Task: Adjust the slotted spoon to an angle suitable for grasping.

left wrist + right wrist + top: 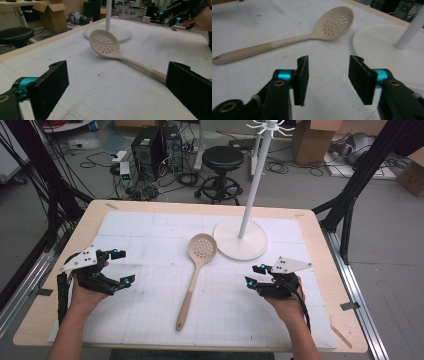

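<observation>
A beige slotted spoon (194, 273) lies flat in the middle of the white gridded mat, perforated bowl toward the far side, handle toward the person. From the left gripper view the spoon (117, 51) runs diagonally between the jaws, farther off; in the right gripper view the spoon (287, 41) lies ahead of the jaws. My left gripper (121, 267) hovers left of the spoon, jaws wide apart and empty. On the other side of the handle my right gripper (254, 275) stands open with nothing in it. A white hanging stand (241, 237) with a round base rises behind the spoon's bowl.
The mat (150, 235) covers a wooden table (325, 265). Beyond the far edge stand a black stool (222, 162), computer towers, cables and cardboard boxes on the floor. Black frame legs flank the table on both sides.
</observation>
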The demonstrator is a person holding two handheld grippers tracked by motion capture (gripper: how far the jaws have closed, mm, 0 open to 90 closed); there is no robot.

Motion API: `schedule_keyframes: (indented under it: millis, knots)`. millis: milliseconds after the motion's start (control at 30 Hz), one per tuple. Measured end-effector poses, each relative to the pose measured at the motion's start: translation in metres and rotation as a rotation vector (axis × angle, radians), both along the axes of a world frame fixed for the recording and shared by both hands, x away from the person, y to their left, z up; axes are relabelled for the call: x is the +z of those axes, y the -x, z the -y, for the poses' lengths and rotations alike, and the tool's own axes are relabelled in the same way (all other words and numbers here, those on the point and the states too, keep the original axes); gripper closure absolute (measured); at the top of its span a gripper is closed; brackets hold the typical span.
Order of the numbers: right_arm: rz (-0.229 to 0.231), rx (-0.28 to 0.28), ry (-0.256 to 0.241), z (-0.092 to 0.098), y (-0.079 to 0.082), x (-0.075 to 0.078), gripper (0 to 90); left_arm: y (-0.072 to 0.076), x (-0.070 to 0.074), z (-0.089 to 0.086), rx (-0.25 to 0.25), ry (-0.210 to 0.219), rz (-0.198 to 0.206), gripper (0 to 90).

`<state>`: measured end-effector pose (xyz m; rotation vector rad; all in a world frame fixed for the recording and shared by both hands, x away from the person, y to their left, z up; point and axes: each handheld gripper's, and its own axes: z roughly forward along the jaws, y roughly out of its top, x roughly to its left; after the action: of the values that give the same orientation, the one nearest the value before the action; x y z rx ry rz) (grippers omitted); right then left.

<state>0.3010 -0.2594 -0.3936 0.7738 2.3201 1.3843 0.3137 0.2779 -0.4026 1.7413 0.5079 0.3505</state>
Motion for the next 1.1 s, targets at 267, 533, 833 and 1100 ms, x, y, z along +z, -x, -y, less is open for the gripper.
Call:
schedule_keyframes:
  millis: [267, 533, 833, 1100]
  knots:
    - [-0.087, 0.182, 0.01, -0.043, -0.004, -0.012, 71.7, 0.0, 0.0, -0.002, 0.0, 0.002, -0.001, 5.6]
    - [-0.063, 0.243, 0.105, -0.081, -0.004, -0.023, 84.2, -0.001, -0.001, -0.002, 0.004, -0.002, -0.005, 5.6]
    - [-0.083, 0.325, 0.173, -0.121, -0.003, -0.034, 89.2, -0.001, -0.001, -0.002, 0.003, 0.0, -0.006, 5.6]
    - [-0.115, 0.375, 0.21, -0.147, -0.011, -0.042, 89.2, -0.002, -0.002, -0.003, 0.004, 0.004, -0.012, 5.7]
